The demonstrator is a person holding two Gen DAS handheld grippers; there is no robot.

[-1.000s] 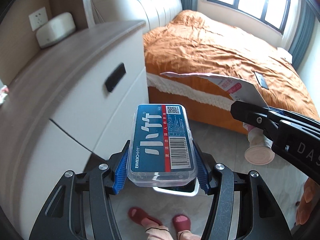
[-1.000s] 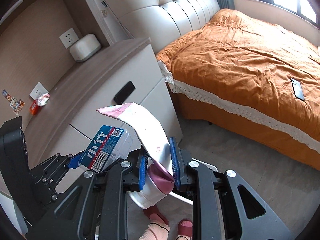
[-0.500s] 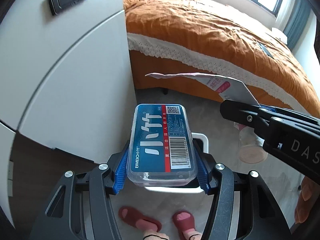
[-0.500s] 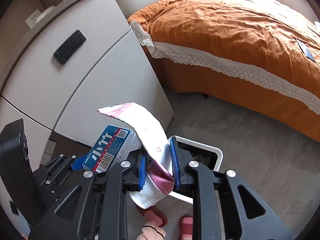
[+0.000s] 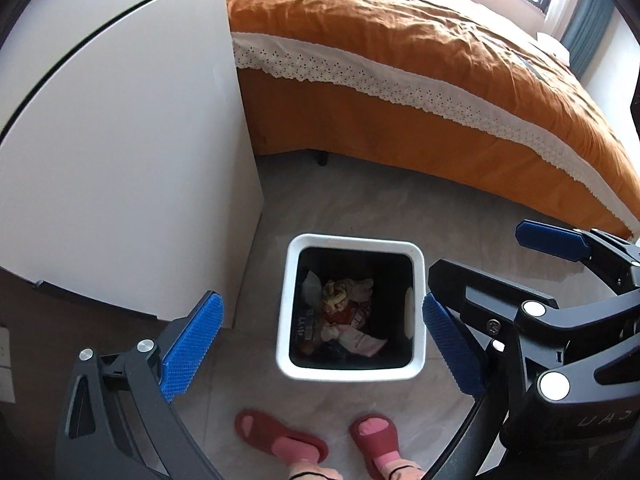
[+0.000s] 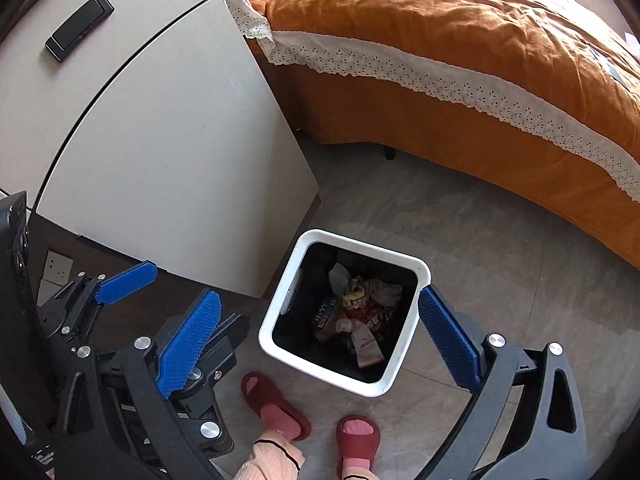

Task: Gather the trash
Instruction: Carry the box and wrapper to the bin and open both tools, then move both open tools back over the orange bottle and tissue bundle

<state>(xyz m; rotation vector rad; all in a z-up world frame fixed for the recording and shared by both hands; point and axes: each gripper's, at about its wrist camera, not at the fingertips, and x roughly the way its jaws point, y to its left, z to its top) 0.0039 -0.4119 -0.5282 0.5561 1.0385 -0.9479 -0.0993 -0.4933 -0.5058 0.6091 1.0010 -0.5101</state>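
At the bottom of both frames stand red slippers [image 5: 280, 438]. Above them, the left gripper [image 5: 320, 344] and right gripper [image 6: 316, 340] both gape wide, holding nothing. Centre frame, the white bin [image 5: 352, 240] holds crumpled trash [image 5: 344, 316]. Beyond, upper left, a white cabinet [image 5: 120, 140]; upper right, the orange bed [image 5: 400, 40].

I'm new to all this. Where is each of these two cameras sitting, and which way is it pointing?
Left wrist view: sits on the left tool, looks steeply down at the white trash bin on the floor; its blue pads, the right tool and the red slippers show.
Right wrist view: sits on the right tool, also looks down into the bin; its pads, the left tool and slippers show.
Shared: bin, orange bed, white cabinet.
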